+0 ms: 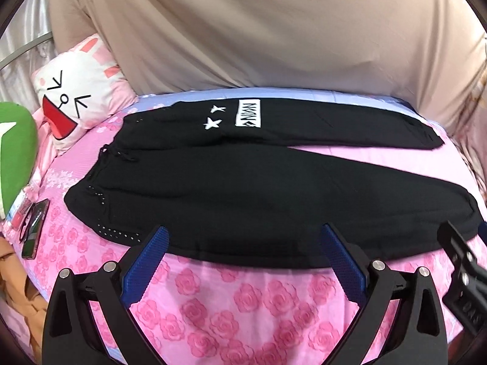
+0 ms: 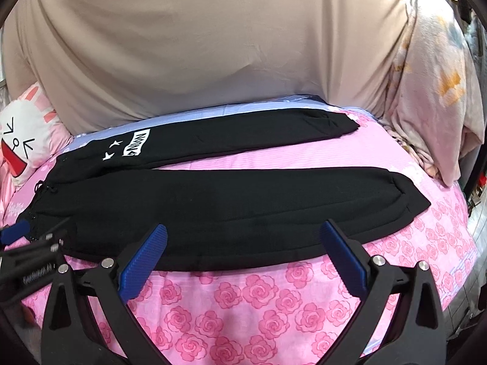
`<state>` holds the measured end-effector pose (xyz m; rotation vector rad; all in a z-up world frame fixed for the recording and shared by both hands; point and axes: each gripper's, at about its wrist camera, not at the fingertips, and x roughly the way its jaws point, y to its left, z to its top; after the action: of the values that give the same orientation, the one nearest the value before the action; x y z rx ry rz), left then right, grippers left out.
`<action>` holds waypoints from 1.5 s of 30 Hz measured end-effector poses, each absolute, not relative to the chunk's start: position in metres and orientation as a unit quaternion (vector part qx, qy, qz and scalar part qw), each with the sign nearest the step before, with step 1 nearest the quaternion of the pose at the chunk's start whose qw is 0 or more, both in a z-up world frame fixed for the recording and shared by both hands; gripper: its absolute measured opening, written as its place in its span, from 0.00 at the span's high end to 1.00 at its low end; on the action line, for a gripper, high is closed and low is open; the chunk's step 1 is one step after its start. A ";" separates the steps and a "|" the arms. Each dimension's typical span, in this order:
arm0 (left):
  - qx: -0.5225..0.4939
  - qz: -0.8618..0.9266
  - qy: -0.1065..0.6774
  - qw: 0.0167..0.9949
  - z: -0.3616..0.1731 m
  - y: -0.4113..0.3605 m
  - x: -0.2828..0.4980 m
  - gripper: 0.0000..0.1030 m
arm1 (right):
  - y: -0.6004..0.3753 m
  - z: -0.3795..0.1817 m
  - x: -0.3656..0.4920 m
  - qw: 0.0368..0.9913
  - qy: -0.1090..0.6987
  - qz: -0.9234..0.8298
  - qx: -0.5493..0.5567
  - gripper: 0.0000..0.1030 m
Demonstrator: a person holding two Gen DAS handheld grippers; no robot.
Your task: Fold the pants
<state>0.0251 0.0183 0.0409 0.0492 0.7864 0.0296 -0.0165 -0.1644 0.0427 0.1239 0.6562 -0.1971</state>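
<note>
Black pants [image 1: 243, 188] lie spread flat on a pink rose-print bed sheet [image 1: 243, 304], waistband to the left, both legs running right and parted. The far leg carries two white stars and a white label [image 1: 248, 112]. My left gripper [image 1: 243, 240] is open, hovering at the near edge of the closer leg, close to the hip. My right gripper [image 2: 243, 240] is open too, at the near edge of the same pants [image 2: 243, 200], further toward the cuff [image 2: 404, 194]. Each gripper's body shows at the side of the other's view. Nothing is held.
A white rabbit-face pillow [image 1: 76, 97] lies at the left by the waistband. A phone and glasses [image 1: 33, 228] sit on the sheet at left. A large beige cloth [image 1: 258, 30] hangs behind the bed. A crumpled pale blanket [image 2: 432, 91] is at the far right.
</note>
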 end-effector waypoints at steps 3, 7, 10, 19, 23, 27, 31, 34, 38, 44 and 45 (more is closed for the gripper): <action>0.022 0.020 0.380 0.924 0.041 0.022 0.027 0.05 | -0.162 0.042 -0.016 0.941 0.322 -0.094 0.055 0.04; 0.024 0.024 0.376 0.926 0.042 0.022 0.027 0.05 | -0.163 0.041 -0.017 0.940 0.322 -0.094 0.057 0.04; 0.025 0.023 0.376 0.926 0.042 0.022 0.027 0.05 | -0.163 0.040 -0.017 0.940 0.324 -0.095 0.059 0.04; 0.029 0.021 0.374 0.927 0.044 0.016 0.028 0.05 | -0.164 0.039 -0.016 0.940 0.323 -0.094 0.058 0.04; 0.030 0.023 0.372 0.927 0.045 0.015 0.030 0.05 | -0.164 0.037 -0.015 0.939 0.325 -0.094 0.060 0.04; 0.030 0.022 0.373 0.927 0.045 0.015 0.030 0.05 | -0.164 0.036 -0.013 0.938 0.327 -0.094 0.061 0.04; 0.030 0.023 0.372 0.927 0.045 0.014 0.030 0.05 | -0.163 0.036 -0.012 0.938 0.328 -0.092 0.060 0.04; 0.030 0.025 0.372 0.927 0.045 0.014 0.031 0.05 | -0.162 0.035 -0.011 0.938 0.330 -0.091 0.060 0.04; 0.030 0.024 0.372 0.927 0.045 0.014 0.031 0.05 | -0.161 0.035 -0.012 0.938 0.330 -0.091 0.059 0.04; 0.030 0.024 0.373 0.927 0.044 0.014 0.031 0.05 | -0.161 0.034 -0.011 0.937 0.331 -0.091 0.060 0.04; 0.030 0.024 0.373 0.927 0.044 0.014 0.031 0.05 | -0.160 0.034 -0.011 0.937 0.331 -0.091 0.060 0.04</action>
<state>0.0306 0.0143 0.0440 0.0611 0.7640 0.0494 -0.0111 -0.1603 0.0335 0.1232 0.6767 -0.1850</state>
